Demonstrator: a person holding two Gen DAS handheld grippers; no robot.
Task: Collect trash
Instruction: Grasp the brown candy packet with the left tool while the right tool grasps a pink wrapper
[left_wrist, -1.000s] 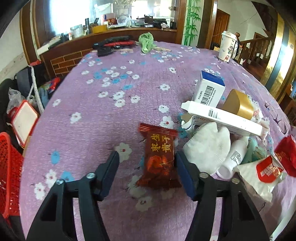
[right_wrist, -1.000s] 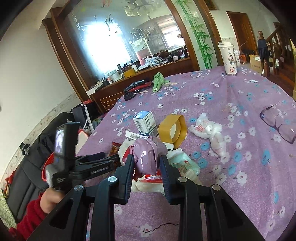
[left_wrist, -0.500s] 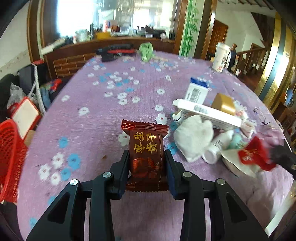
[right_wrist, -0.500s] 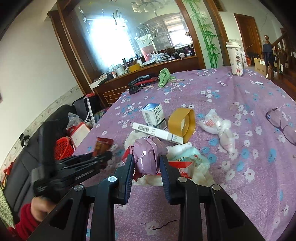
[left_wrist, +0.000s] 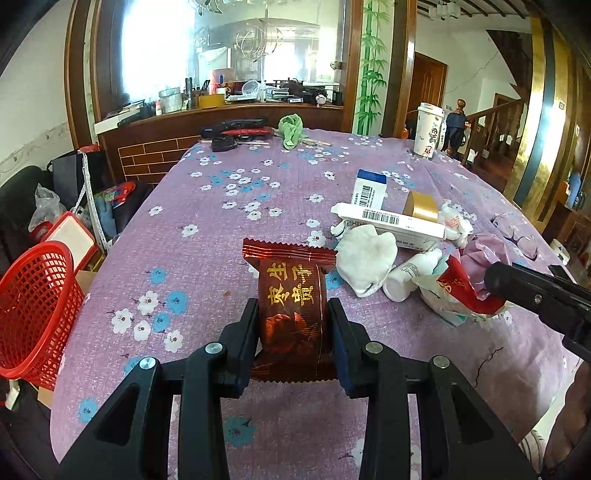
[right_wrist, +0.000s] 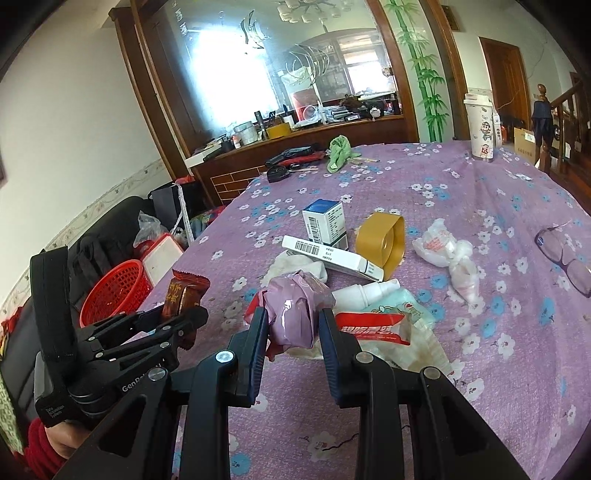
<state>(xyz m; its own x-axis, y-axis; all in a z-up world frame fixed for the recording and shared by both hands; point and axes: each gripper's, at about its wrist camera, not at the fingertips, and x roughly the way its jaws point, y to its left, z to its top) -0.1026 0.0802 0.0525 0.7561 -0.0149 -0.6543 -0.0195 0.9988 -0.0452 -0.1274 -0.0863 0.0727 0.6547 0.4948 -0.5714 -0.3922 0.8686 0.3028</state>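
Purple flowered cloth covers the surface (left_wrist: 229, 206); from the left wrist, the left tool (left_wrist: 293, 332) pinches a brown snack wrapper (left_wrist: 291, 295). Carry it level to the red basket (left_wrist: 35, 306) beside the edge.

From the right wrist, the right tool (right_wrist: 291, 325) clamps a crumpled pink bag (right_wrist: 295, 310) above the litter pile; keep squeezing.

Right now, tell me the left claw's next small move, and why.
Probably swing the left claw over the red mesh plastic basket beside the table and let go. Its pads already pinch the dark red foil snack wrapper, lifted off the purple flowered tablecloth, and the basket stands open to its left.
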